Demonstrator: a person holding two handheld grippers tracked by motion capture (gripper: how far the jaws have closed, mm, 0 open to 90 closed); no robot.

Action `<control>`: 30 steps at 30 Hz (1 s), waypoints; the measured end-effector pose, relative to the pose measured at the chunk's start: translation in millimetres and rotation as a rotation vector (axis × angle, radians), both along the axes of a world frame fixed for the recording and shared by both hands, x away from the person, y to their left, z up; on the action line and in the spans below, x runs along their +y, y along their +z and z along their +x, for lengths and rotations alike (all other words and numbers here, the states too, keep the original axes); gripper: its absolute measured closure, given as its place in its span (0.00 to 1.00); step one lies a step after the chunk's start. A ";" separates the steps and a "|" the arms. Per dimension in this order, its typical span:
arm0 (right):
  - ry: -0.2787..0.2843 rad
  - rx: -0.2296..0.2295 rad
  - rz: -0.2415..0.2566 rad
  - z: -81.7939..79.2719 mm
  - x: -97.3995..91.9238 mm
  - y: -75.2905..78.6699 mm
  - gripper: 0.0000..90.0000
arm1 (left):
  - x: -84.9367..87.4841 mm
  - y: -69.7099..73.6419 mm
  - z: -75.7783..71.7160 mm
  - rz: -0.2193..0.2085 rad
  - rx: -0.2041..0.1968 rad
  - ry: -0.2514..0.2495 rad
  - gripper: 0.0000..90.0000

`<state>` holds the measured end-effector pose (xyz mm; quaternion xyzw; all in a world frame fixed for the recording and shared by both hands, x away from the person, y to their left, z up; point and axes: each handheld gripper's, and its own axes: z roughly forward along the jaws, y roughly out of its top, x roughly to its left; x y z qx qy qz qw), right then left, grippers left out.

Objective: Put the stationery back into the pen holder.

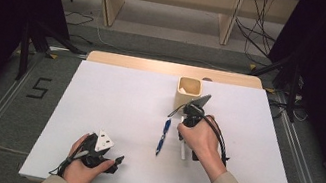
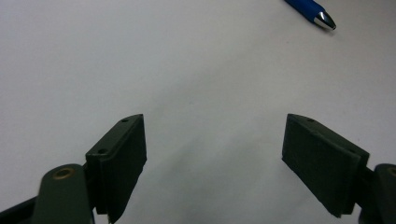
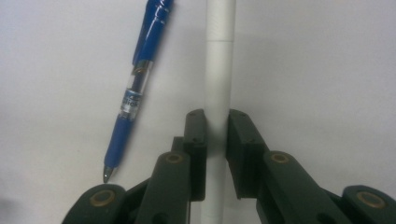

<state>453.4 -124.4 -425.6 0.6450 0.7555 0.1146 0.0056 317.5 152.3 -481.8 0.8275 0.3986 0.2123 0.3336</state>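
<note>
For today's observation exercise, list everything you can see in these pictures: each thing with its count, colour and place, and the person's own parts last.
White pen: one, white, lying on the table, clamped between the right gripper's jaws.
Blue pen: one, blue with a clear middle section, lying on the table just left of the white pen, apart from it.
Holder cup: one, pale wood colour, square, upright near the table's far edge.
Table: one, white top with a wooden far edge.
Shelving: one unit, light wood, beyond the table.
Left gripper: one, black, jaws wide open over bare table, near edge.
Right gripper: one, black, shut on the white pen.
Hands: two, one on each gripper.
</note>
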 end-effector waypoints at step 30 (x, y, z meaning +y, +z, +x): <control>0.078 -0.241 0.196 -12.6 -20.9 21.8 0.88 | -0.1 0.0 -0.2 0.001 -0.001 0.002 0.24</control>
